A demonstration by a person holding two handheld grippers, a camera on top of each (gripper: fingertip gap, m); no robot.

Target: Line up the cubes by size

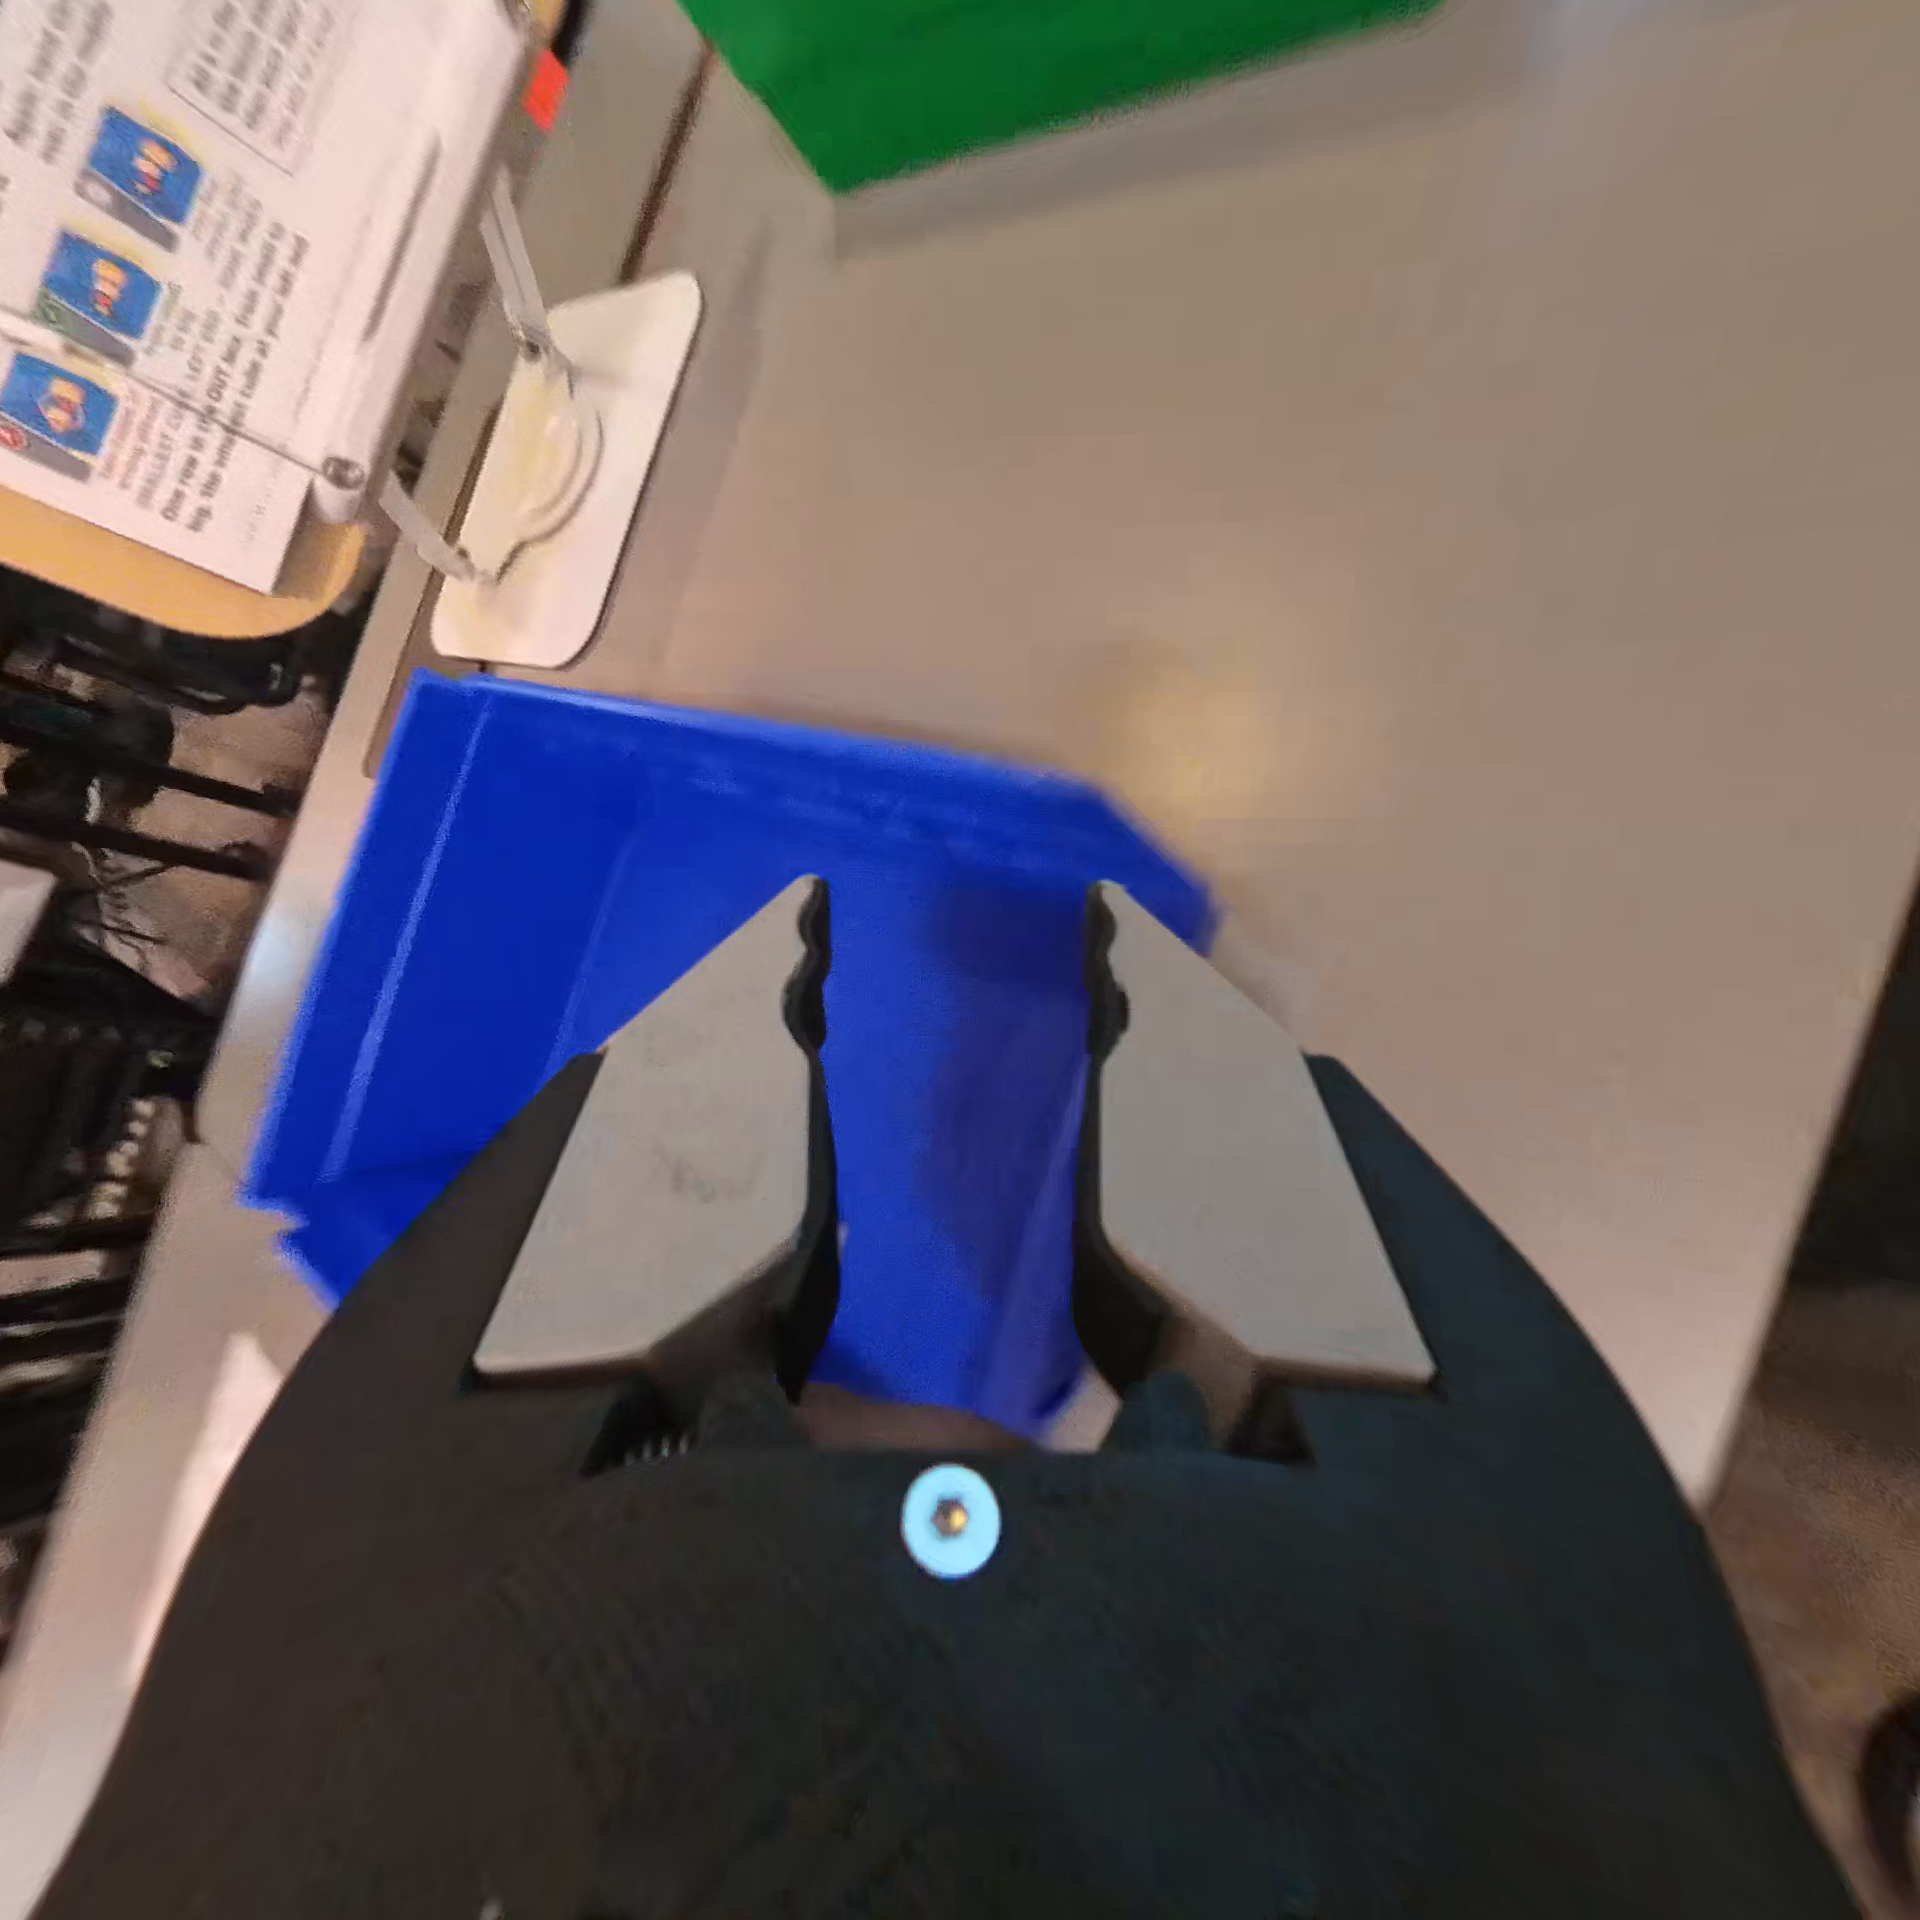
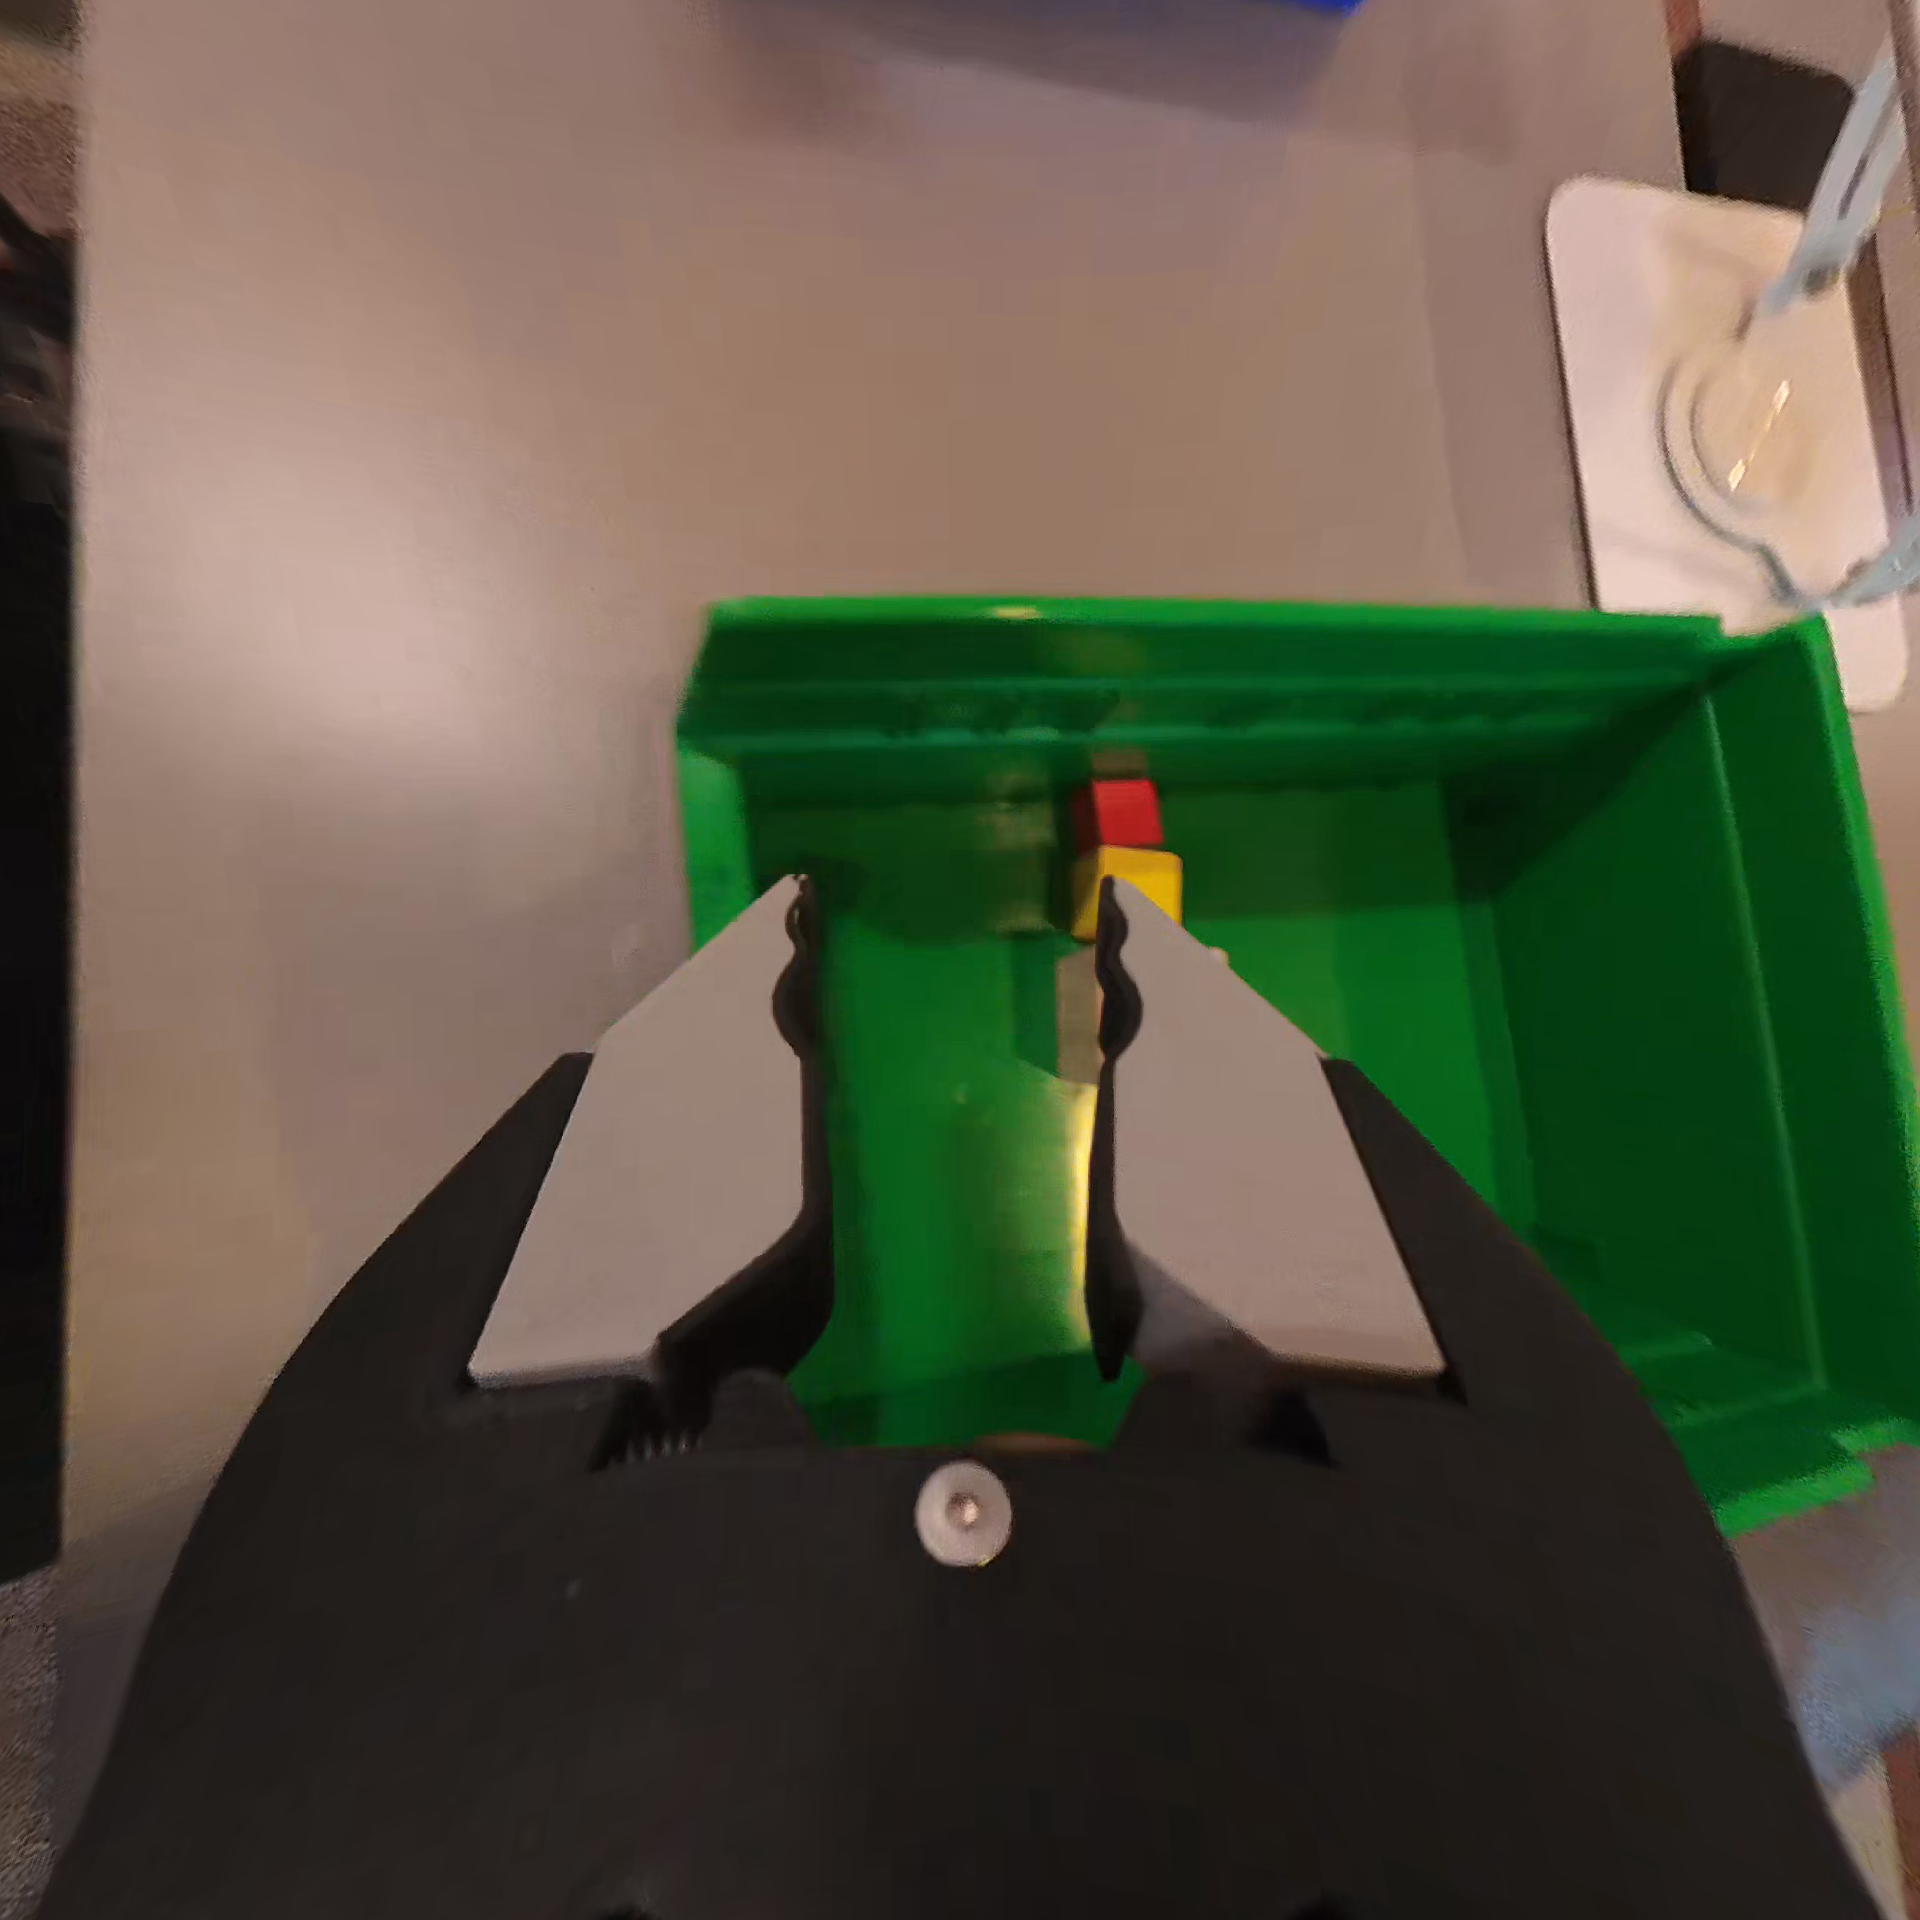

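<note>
In the right wrist view a small red cube (image 2: 1120, 808) and a small yellow cube (image 2: 1135, 881) sit touching inside a green bin (image 2: 1621, 1039), near its far wall. My right gripper (image 2: 951, 888) is open and empty above the bin, its right fingertip overlapping the yellow cube in the picture. In the left wrist view my left gripper (image 1: 954, 894) is open and empty above a blue bin (image 1: 499, 935). I see no cube in the blue bin; the fingers hide part of its floor.
Both bins stand on a pale table (image 1: 1351, 520). A white stand base with a clear holder (image 1: 566, 457) sits by the blue bin and shows beside the green bin (image 2: 1704, 416). A board with printed sheets (image 1: 208, 260) lies at the left. The green bin's corner (image 1: 987, 94) shows far off.
</note>
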